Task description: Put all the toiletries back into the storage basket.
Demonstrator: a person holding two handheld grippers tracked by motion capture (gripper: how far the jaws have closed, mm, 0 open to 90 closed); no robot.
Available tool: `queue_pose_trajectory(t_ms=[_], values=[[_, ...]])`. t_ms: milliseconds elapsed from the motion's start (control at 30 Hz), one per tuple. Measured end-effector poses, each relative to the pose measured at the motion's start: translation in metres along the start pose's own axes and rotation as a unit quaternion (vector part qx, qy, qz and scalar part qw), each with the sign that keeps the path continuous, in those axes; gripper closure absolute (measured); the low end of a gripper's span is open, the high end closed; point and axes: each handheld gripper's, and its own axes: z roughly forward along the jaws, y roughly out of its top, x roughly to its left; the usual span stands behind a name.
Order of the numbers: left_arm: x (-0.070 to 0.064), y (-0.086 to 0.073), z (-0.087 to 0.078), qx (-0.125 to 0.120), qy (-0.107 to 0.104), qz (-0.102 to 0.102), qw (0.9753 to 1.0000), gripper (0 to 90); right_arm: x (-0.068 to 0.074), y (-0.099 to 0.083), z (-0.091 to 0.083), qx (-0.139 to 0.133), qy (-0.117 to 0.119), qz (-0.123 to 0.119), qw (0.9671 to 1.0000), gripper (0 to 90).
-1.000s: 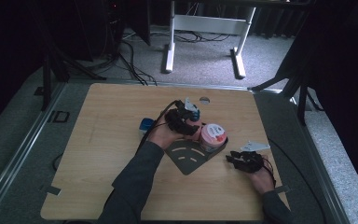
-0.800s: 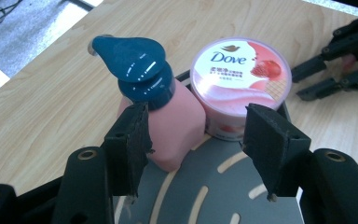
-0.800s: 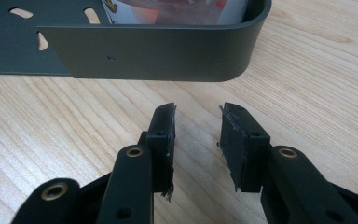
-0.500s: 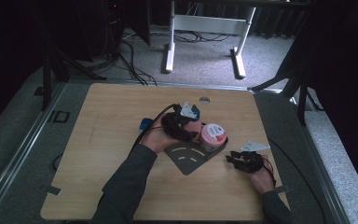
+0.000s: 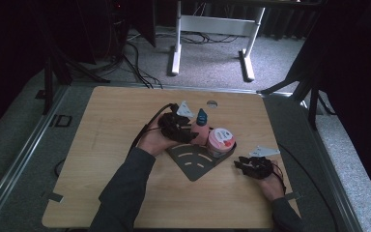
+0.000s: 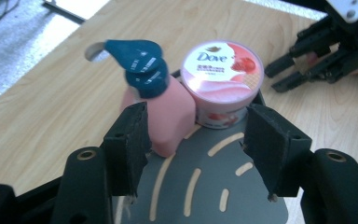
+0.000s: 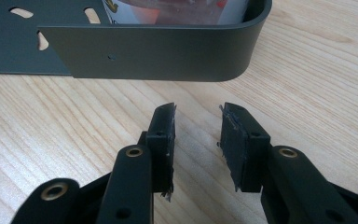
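Observation:
A pink pump bottle [image 6: 165,109] with a dark blue pump head stands upright on a dark grey slotted tray [image 6: 214,186], touching a pink Dove jar [image 6: 223,77] on its right. My left gripper [image 6: 196,114] is open, its jaws wide apart just short of both; the left jaw overlaps the bottle's lower edge. In the high view the bottle [image 5: 201,126] and jar [image 5: 221,140] sit at the tray's [image 5: 193,162] far corner, the left gripper [image 5: 186,133] just left of them. My right gripper [image 7: 197,112] rests open on the wood, empty, facing the tray's curved wall [image 7: 158,51].
The wooden table [image 5: 116,125] has a small round hole [image 5: 211,103] near its far edge. A white stand [image 5: 212,29] is on the floor beyond it. Cables [image 5: 145,128] trail from the left gripper. The right gripper [image 5: 241,164] lies near the table's right front edge.
The left hand has drawn back slightly to the left, away from the pink bottle, which stays standing beside the jar. The right gripper has not moved.

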Motion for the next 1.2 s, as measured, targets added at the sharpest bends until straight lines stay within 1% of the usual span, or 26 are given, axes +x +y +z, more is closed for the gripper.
queue_pose_trajectory(t_ms=[167, 367, 500, 567, 667, 833, 867, 1067, 1200], values=[[0.008, -0.002, -0.010, -0.011, 0.006, -0.007, 0.9999, 39.4, 0.000, 0.000, 0.000, 0.000, 0.000, 0.000, 1.0000, 65.1], [0.018, -0.007, -0.015, -0.005, 0.008, -0.012, 0.9999, 38.2, 0.000, 0.000, 0.000, 0.000, 0.000, 0.000, 1.0000, 65.1], [0.025, -0.010, -0.018, -0.008, 0.008, -0.021, 0.9997, 38.2, 0.000, 0.000, 0.000, 0.000, 0.000, 0.000, 1.0000, 65.0], [0.028, -0.012, -0.020, -0.006, 0.013, -0.027, 0.9995, 38.1, 0.000, 0.000, 0.000, 0.000, 0.000, 0.000, 1.0000, 64.9], [0.032, -0.015, -0.023, -0.004, 0.015, -0.031, 0.9994, 37.5, 0.000, 0.000, 0.000, 0.000, 0.001, -0.001, 1.0000, 64.5], [0.037, -0.020, -0.025, 0.000, 0.017, -0.033, 0.9993, 36.0, 0.000, 0.000, 0.000, 0.000, 0.001, -0.001, 1.0000, 64.5], [0.038, -0.021, -0.026, 0.006, 0.019, -0.032, 0.9993, 35.6, 0.000, 0.000, 0.000, 0.000, 0.001, -0.001, 1.0000, 64.4], [0.043, -0.026, -0.028, 0.015, 0.020, -0.040, 0.9989, 34.3, 0.000, 0.000, 0.000, 0.000, 0.001, 0.000, 1.0000, 64.5], [0.046, -0.028, -0.031, 0.018, 0.021, -0.036, 0.9990, 32.3, 0.000, 0.000, 0.000, 0.000, 0.001, 0.000, 1.0000, 64.4]])
